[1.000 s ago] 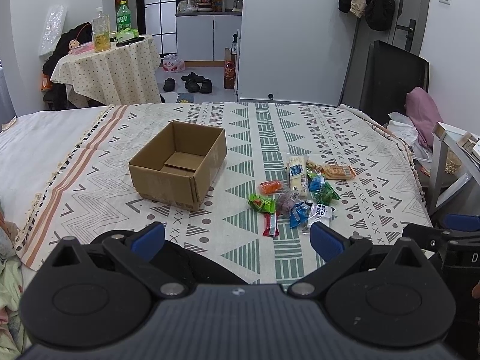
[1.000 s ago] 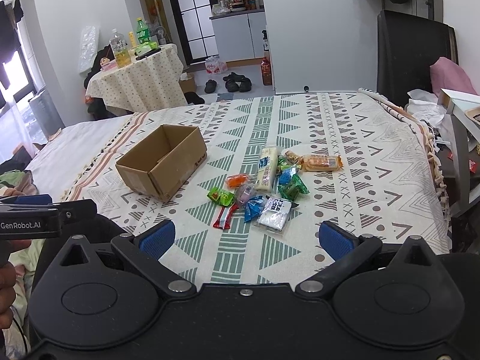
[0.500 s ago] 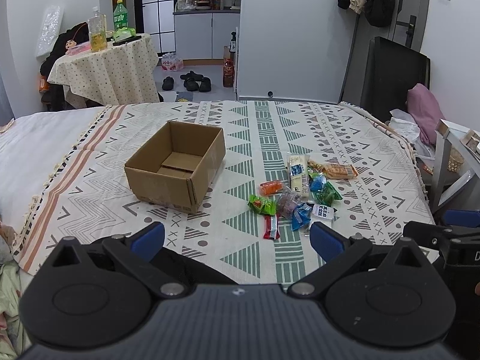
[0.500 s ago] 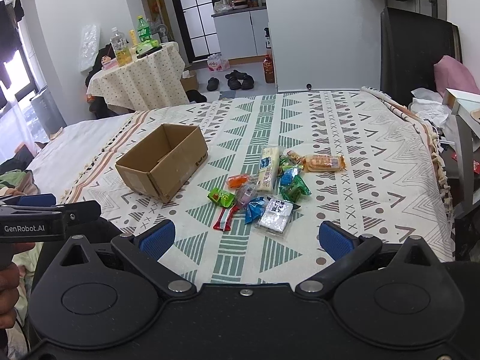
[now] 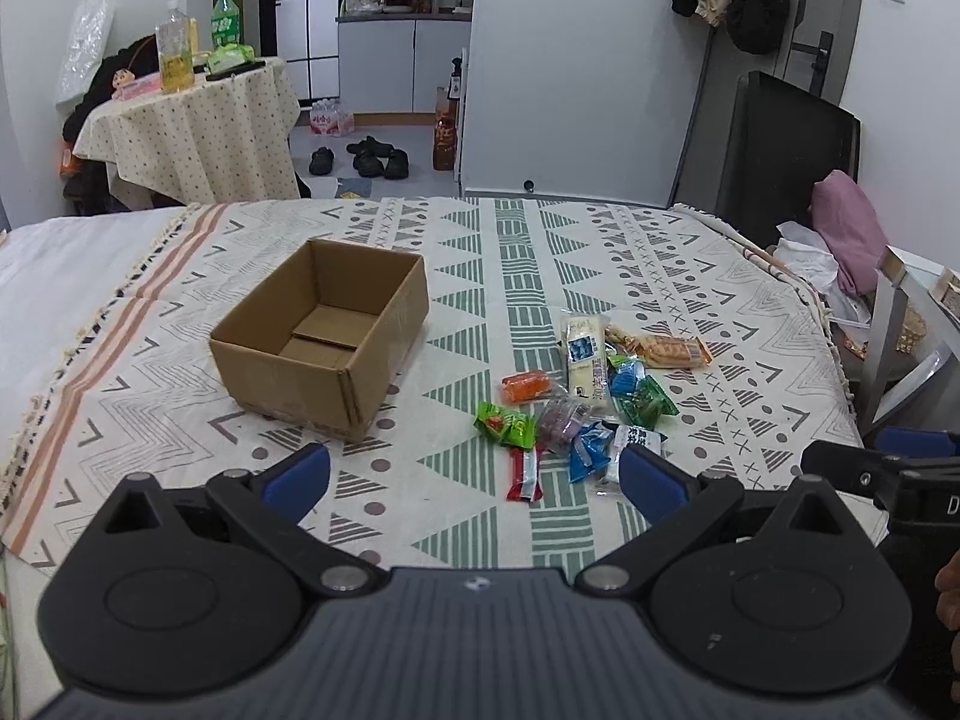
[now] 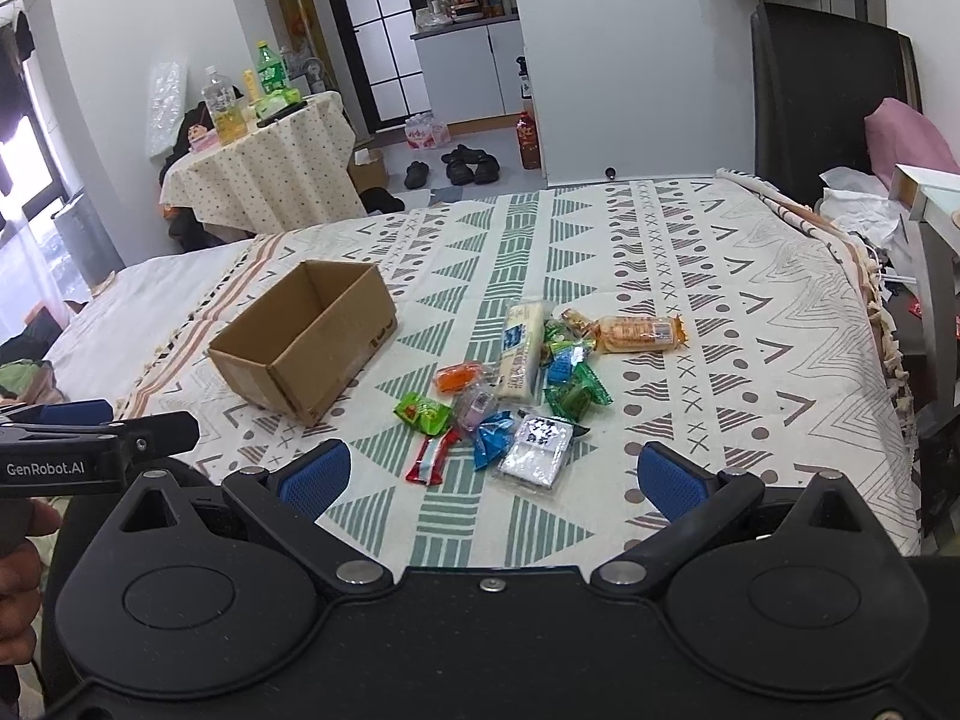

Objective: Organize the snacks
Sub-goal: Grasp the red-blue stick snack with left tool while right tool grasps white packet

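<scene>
left tongs point(image 5: 474, 471), right tongs point(image 6: 492, 471) spread wide, empty; side reads "genrobot.ai"; snack labels unreadable.

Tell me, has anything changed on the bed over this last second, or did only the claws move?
Only the claws moved: the left claw and right claw eased slightly nearer the bed, both open and holding nothing. The open brown cardboard box stayed empty where it was, and the heap of colourful wrapped snacks beside it on the patterned bedspread lies untouched.

Black grippers, blue-padded fingers point(image 6: 315, 471), "GenRobot.AI" lettering
</scene>
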